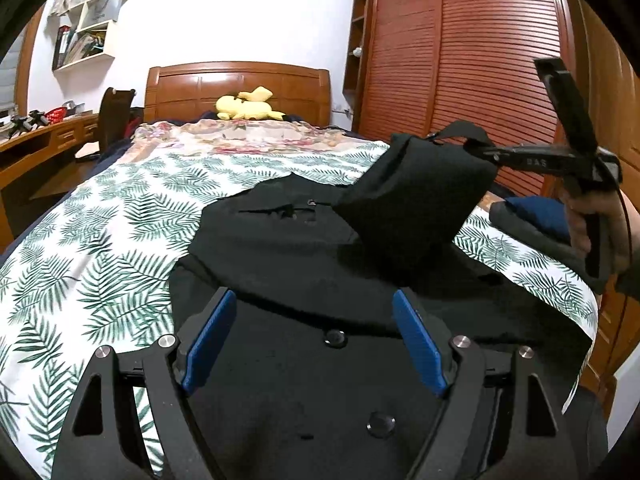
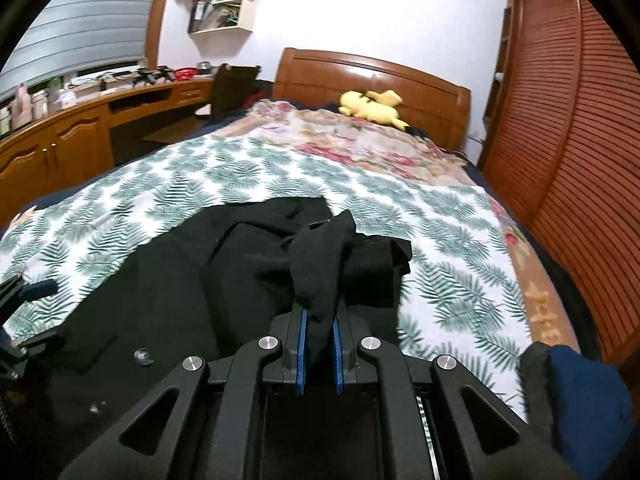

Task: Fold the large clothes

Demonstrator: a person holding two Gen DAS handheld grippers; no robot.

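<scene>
Garment (image 1: pixel 280 248) on bed (image 1: pixel 100 240), plush toy (image 1: pixel 248 107) behind (by headboard (image 1: pixel 240 84))

My bed (image 1: pixel 92 240), under a white fern-print sheet (image 1: pixel 120 200), carries a black garment (image 1: pixel 280 248) spread from centre toward six o'clock, with one sleeve (image 1: pixel 412 200) lifted off the sheet at two o'clock. A floral blanket (image 1: pixel 240 140) covers the twelve o'clock end, where a yellow plush (image 1: pixel 248 108) lies against the wooden headboard (image 1: pixel 240 84). At three o'clock, a folded stack, grey (image 2: pixel 536 384) beside navy (image 2: pixel 588 400), rests near the bed's edge.
</scene>
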